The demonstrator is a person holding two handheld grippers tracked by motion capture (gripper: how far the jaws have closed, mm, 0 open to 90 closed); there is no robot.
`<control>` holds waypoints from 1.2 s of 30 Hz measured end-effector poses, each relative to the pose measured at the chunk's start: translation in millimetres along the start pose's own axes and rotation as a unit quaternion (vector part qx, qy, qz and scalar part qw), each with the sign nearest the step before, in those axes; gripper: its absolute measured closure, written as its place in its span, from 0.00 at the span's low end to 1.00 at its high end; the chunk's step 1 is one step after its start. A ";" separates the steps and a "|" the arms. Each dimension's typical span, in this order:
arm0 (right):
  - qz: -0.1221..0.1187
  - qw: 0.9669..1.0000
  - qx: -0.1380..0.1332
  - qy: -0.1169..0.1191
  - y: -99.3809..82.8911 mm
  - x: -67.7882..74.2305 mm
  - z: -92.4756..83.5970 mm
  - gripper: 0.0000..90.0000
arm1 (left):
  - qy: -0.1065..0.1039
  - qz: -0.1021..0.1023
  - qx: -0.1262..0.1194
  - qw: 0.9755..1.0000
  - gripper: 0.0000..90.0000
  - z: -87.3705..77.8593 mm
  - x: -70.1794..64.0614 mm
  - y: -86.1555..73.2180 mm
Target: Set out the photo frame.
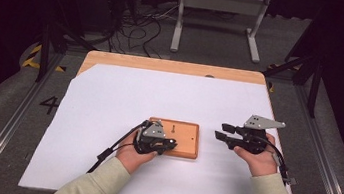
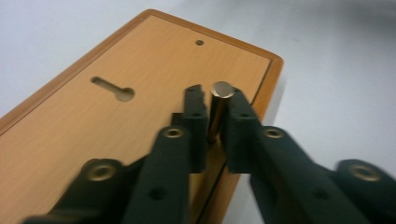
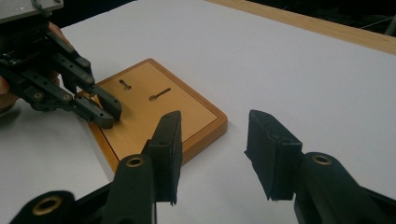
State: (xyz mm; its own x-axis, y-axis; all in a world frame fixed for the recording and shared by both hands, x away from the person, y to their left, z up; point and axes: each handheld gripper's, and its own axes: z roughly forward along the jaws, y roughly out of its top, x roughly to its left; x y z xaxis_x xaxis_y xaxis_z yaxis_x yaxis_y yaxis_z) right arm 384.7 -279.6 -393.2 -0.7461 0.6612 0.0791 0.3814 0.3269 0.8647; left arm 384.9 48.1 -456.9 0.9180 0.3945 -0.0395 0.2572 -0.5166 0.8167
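Because the small brass peg [image 2: 220, 109] is standing upright near the edge of the wooden board [image 1: 185, 140], the left gripper [image 2: 212, 100] is closing its jaws around it from both sides, pads pressing on the shaft, probably to pull it straight out. The board is lying flat on the white sheet [image 1: 109, 99], near the table's six o'clock edge. Waiting at about three o'clock from the board, the right gripper [image 1: 223, 131] is hanging with jaws apart and empty, seemingly keeping clear while the left is working
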 end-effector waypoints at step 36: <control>-0.017 1.000 0.017 -0.001 -1.5 5.0 4.9 0.61 | 0.118 0.224 -0.004 0.967 0.92 -6.0 -43.7 -13.7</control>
State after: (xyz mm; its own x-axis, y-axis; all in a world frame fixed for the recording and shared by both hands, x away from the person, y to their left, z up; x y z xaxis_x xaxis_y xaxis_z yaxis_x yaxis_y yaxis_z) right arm 383.1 -273.4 -396.5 -0.7574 0.6511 0.0486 0.3739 0.3714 0.8498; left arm 339.5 42.5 -462.8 0.8417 0.2953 0.4520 -0.1548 -0.6701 0.7260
